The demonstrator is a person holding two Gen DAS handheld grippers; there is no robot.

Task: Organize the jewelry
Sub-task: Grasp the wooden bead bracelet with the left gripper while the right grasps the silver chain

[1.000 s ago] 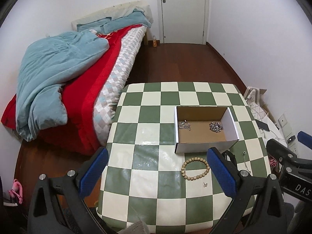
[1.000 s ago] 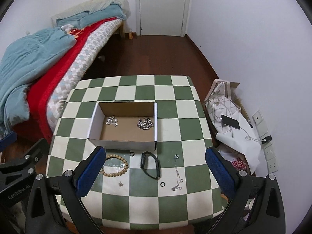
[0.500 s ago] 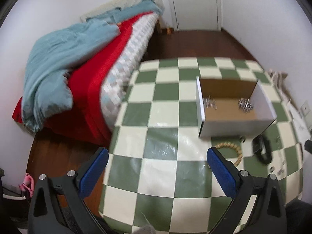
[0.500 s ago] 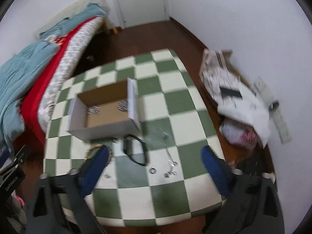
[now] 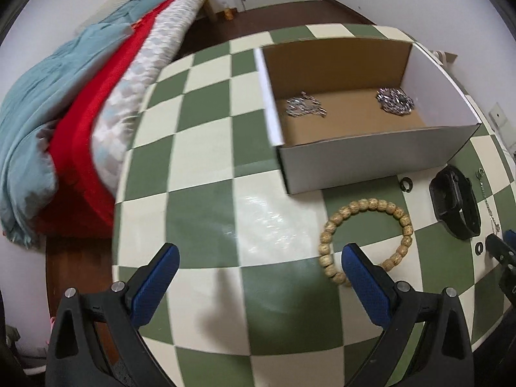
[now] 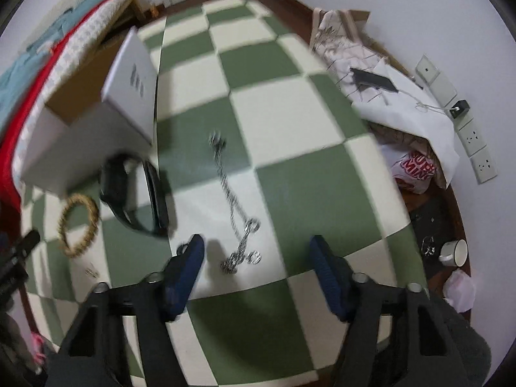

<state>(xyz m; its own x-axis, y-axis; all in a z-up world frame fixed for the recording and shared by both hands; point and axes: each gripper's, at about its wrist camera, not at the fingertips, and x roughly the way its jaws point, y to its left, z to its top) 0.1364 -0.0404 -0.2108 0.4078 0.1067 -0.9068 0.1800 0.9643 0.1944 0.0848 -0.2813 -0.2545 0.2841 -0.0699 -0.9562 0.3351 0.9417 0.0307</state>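
1. The right gripper [image 6: 256,253] is low over the checkered table [image 6: 290,122]. Its two blue fingers are wide apart and hold nothing.
2. A silver chain [image 6: 237,222] lies on the table right between those fingers. Its curled end with little rings is closest; the rest runs away toward the far side.
3. The left gripper [image 5: 258,264] is also wide open and empty. It hangs over a bare part of the table.
4. A wooden bead bracelet [image 5: 366,237] lies just beside the left gripper's right finger, and part of it hides behind that finger.
5. Farther on lie a black watch [image 5: 456,201], a small black ring [image 5: 407,184] and another small ring [image 5: 479,247]. In the right wrist view a tiny metal piece [image 6: 91,272] lies near the beads, too small to tell what it is.
6. Farthest is the cardboard box [image 5: 364,164]. Two piles of shiny silver jewelry [image 5: 304,108] are already inside it.
7. I think the chain is next to be picked up. What could go wrong:
   - The chain is thin and flat, so the fingers may close over it and miss.
   - If only one end is pinched, the rest can hang, swing and slip out.
   - The hanging part could catch on the box wall or drag the watch.
   - The left finger could bump the beads and push them away.
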